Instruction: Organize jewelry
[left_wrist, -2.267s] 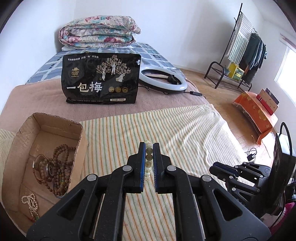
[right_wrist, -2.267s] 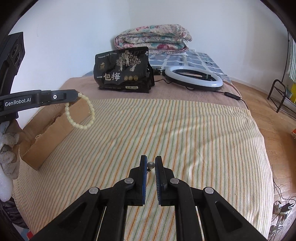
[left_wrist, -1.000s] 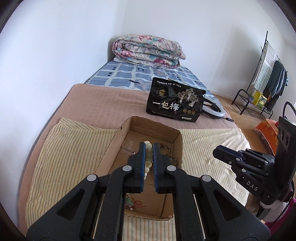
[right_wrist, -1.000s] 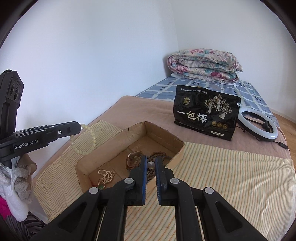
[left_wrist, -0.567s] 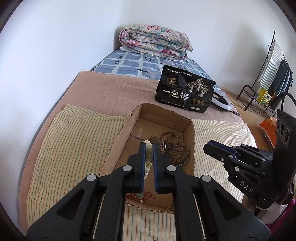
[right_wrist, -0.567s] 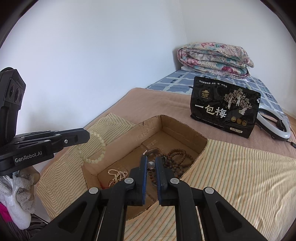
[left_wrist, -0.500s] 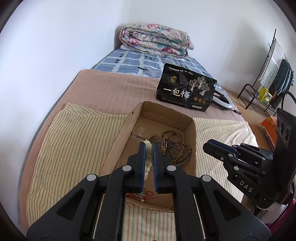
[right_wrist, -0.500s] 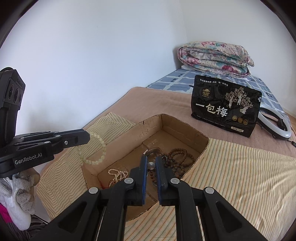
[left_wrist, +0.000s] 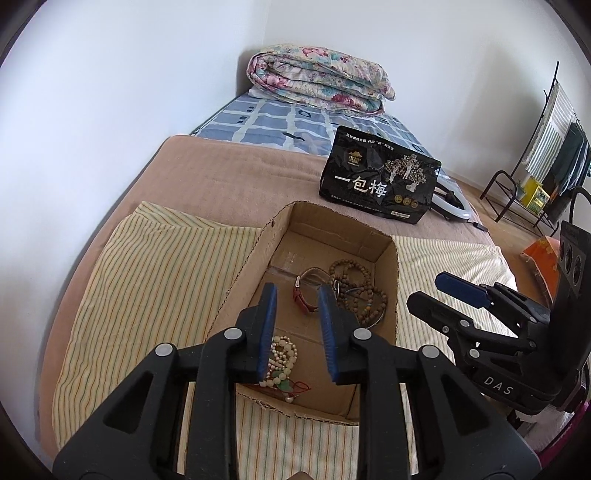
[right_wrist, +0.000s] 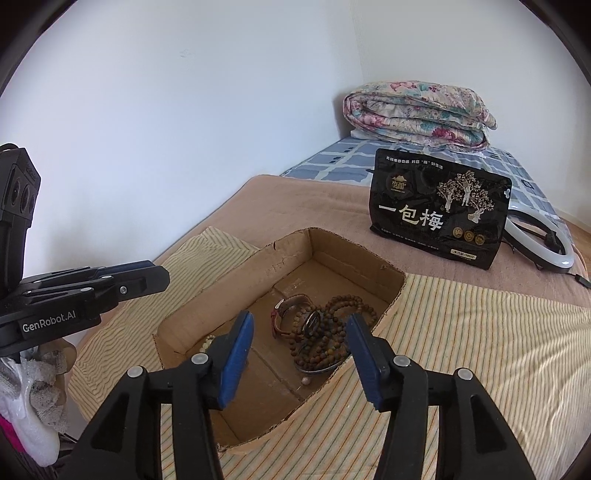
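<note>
An open cardboard box sits on the striped cloth. In it lie brown bead strands, a red-strapped watch and a pale bead bracelet near the front wall. My left gripper hovers over the box with its jaws opening and nothing pressed between them. Over the box's right side, my right gripper also has its jaws opening and empty. A small pale bead piece rests on the box floor below it.
A black snack bag stands behind the box, with a ring light beside it. A folded floral quilt lies at the bed's far end against the wall. A clothes rack stands at right. A gloved hand shows at lower left.
Both grippers' jaws have spread apart. The pale bracelet has left the left jaws and now lies in the box. The small piece is gone from between the right jaws.
</note>
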